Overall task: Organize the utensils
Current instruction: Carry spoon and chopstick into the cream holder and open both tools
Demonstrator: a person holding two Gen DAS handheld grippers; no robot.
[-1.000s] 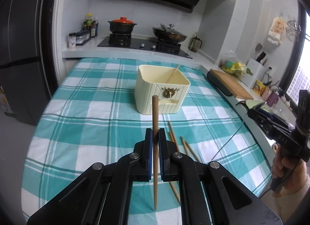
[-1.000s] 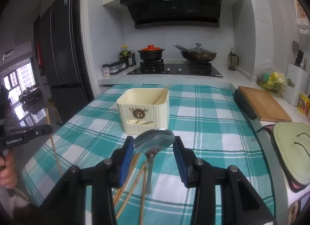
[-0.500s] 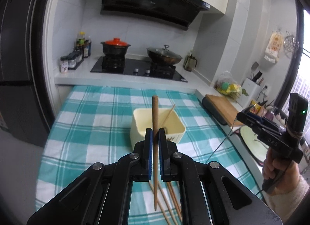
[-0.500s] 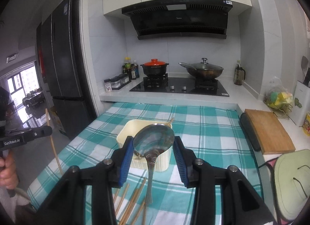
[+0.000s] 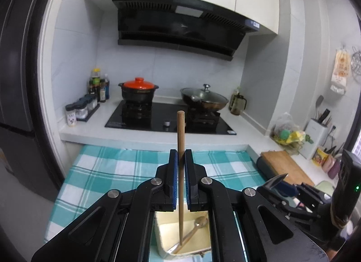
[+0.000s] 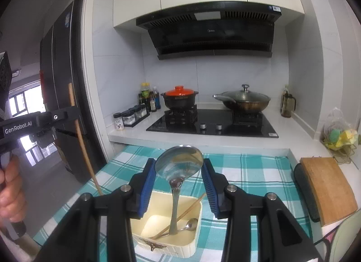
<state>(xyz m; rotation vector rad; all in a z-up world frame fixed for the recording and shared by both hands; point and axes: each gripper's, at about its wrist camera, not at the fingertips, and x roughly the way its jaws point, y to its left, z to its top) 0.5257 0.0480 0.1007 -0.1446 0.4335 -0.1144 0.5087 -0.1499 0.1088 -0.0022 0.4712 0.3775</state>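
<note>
Left fingers (image 5: 180, 165) clamped on a wooden chopstick (image 5: 180, 149), held upright, lower tip directly over the cream holder (image 5: 171, 228). Right fingers (image 6: 179, 178) gripping a steel spoon (image 6: 179, 162) by the bowl, handle hanging straight down into the same holder on the checked bench (image 6: 248, 176). Both aligned for a vertical drop.

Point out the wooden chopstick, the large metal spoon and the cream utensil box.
Wooden chopstick (image 5: 181, 140): left wrist view, upper shaft above the tool's pads.
Large shiny metal spoon (image 6: 179, 161): right wrist view, centre of the bowl.
Cream rectangular plastic utensil box (image 6: 158, 221): right wrist view, bare inner floor.
</note>
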